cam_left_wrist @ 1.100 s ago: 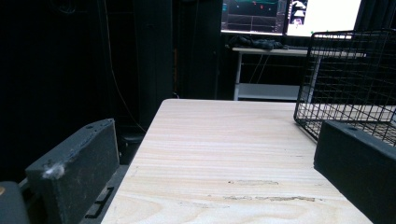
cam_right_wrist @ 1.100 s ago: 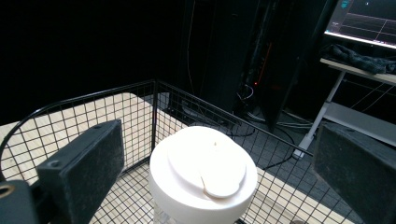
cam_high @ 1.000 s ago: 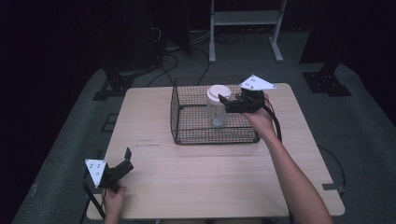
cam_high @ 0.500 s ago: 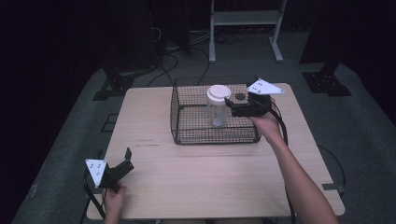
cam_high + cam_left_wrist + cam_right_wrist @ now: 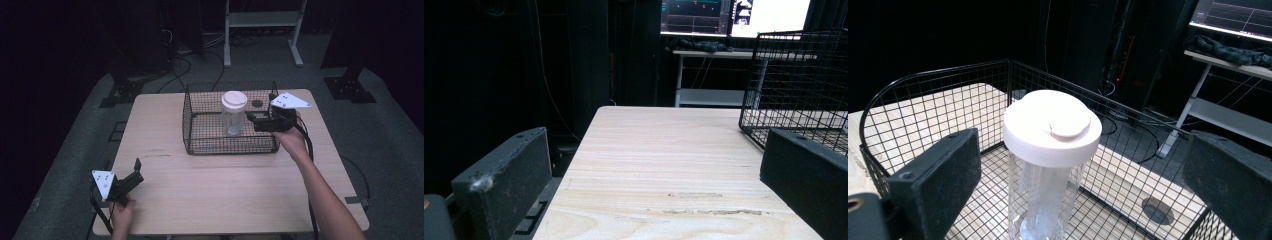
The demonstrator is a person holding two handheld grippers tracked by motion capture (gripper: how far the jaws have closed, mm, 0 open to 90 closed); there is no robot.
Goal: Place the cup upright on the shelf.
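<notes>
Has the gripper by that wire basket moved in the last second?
Yes. The right gripper has drawn back a little toward the basket's right rim, away from the white-lidded bottle, which stands inside. Its jaws are open.

right gripper (image 5: pixel 250 120) outstretched, jaws wide apart, left gripper (image 5: pixel 136 170) low, jaws spread

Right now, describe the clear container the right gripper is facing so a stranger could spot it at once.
Find the black wire basket on the far half of the light wooden table. Inside it stands an upright clear plastic bottle with a wide white lid, just ahead of the open right gripper. It is the only thing standing in the basket.
</notes>
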